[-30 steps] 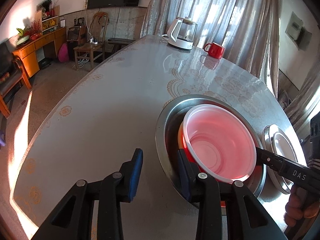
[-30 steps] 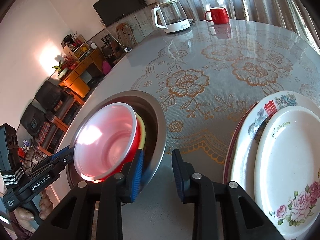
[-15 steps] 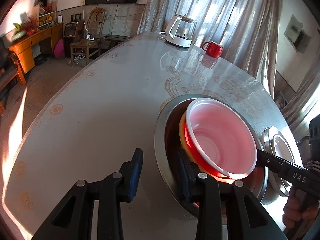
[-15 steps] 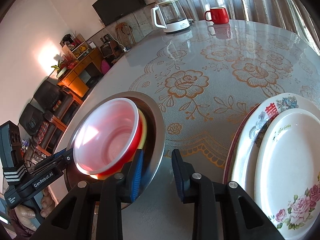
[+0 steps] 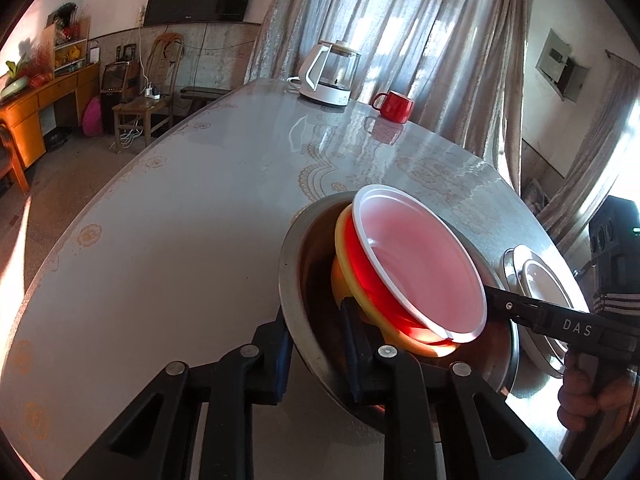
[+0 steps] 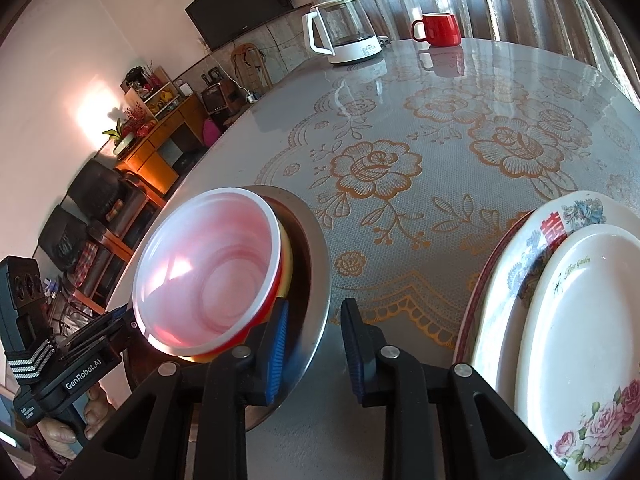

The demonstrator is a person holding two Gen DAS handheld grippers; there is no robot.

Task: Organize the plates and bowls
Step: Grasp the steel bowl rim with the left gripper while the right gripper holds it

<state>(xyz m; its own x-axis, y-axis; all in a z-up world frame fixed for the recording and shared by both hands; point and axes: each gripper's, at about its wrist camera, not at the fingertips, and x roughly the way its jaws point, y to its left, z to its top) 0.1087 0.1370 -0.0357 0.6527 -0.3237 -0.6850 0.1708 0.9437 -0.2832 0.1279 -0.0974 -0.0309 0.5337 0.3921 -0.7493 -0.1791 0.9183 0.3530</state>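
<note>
A steel basin [image 5: 294,280] [image 6: 318,280] stands on the table and holds a tilted stack: a translucent white bowl [image 5: 416,264] [image 6: 208,264] in a red bowl [image 5: 360,276] in a yellow bowl [image 5: 340,280]. My left gripper [image 5: 316,340] is open and straddles the basin's near rim, one finger outside, one inside under the yellow bowl. My right gripper [image 6: 314,340] is open and straddles the basin's opposite rim; in the left wrist view its finger reaches the stack. Stacked plates [image 6: 568,328] [image 5: 540,280] lie to the right.
A white kettle [image 6: 344,32] [image 5: 330,76] and a red mug [image 6: 438,28] [image 5: 394,106] stand at the table's far side. Curtains hang behind them. Chairs and an orange cabinet [image 5: 36,108] stand on the floor to the left of the table.
The bowl stack has tipped up on the left gripper's side. My left gripper has moved forward over the basin rim, its inner finger sliding under the yellow bowl. The right gripper has barely moved.
</note>
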